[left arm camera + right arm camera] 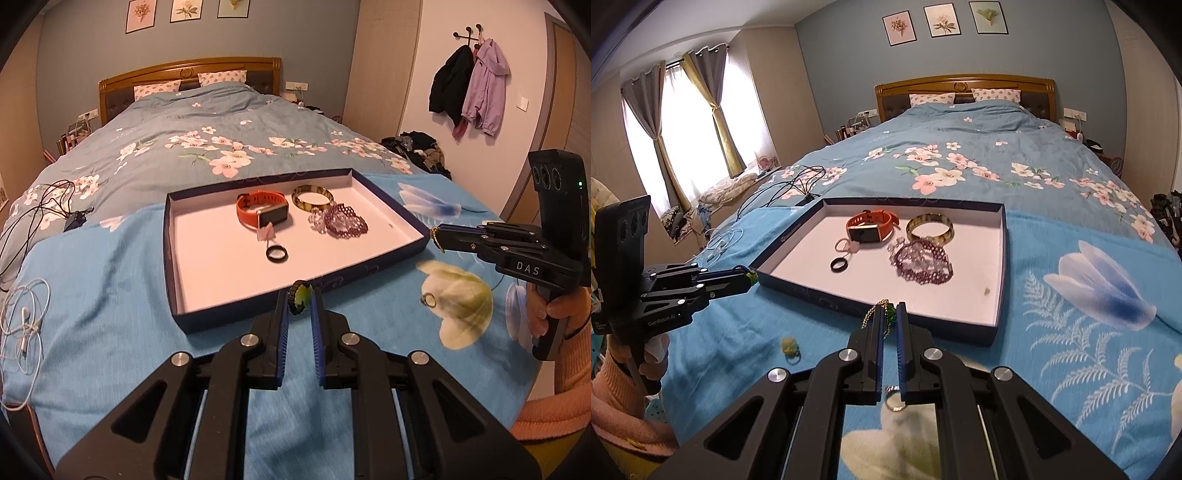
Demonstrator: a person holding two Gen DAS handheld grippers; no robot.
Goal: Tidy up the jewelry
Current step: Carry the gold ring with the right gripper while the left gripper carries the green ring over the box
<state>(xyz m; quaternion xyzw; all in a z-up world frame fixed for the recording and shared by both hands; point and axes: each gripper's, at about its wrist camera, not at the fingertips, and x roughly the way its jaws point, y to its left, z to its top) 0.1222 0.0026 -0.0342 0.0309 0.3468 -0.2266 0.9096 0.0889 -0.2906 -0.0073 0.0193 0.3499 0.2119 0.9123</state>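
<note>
A wide bed with a wooden headboard fills a blue-walled bedroom, three flower prints hanging above it, daylight entering a curtained window, and coats hanging on a white wall.

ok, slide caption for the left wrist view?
Left tongs shut on a braided ring, short of the tray holding other jewelry.

A shallow navy tray with a white floor lies on the blue bedspread. Inside, toward its far edge, lie 1 orange watch, 1 mottled bangle, 1 purple beaded bracelet, 1 black ring and 1 pink charm.
</note>
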